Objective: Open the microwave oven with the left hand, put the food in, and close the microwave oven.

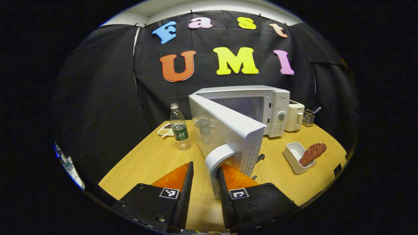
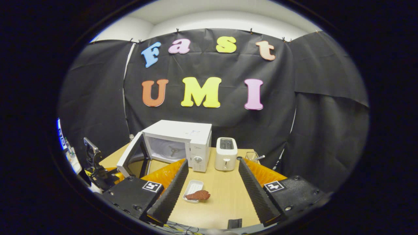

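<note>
— Ridged fingers (image 1: 187, 186) of the left gripper (image 1: 204, 182) stand either side of the microwave's curved handle (image 1: 218, 161), moulded white plastic; the right-hand finger lies against it, the other stands off with a narrow gap. Not a firm pinch that I can see.

— And the right gripper (image 2: 212, 186)?

— Jaws spread wide, nothing between them, raised over the table (image 2: 225, 199), pale wood-grain laminate. Both grippers carry square black-and-white markers on their matte black bodies.

— Where is the food?

— Brown, lumpy piece of food (image 1: 313, 153), rough-surfaced, propped on the rim of a small white rectangular tray (image 1: 294, 156) near the table's front, well apart from the oven. In the right gripper view the same food (image 2: 198, 195) sits between that gripper's fingers, farther off.

— The oven itself?

— Microwave oven (image 1: 258, 104), boxy, glossy white, door (image 1: 228, 129) swung roughly halfway out on its left hinge, cavity exposed. Two dials on the control panel. Small lettering on the panel and the door edge, too fine to read.

— Around it?

— Clear plastic water bottle (image 1: 179, 129) with a green label, a small white plate (image 1: 166, 130) of snacks behind it, a cream toaster (image 1: 294, 117) just beside the oven, and a wire-mesh holder (image 1: 308, 117) at the far right.
</note>
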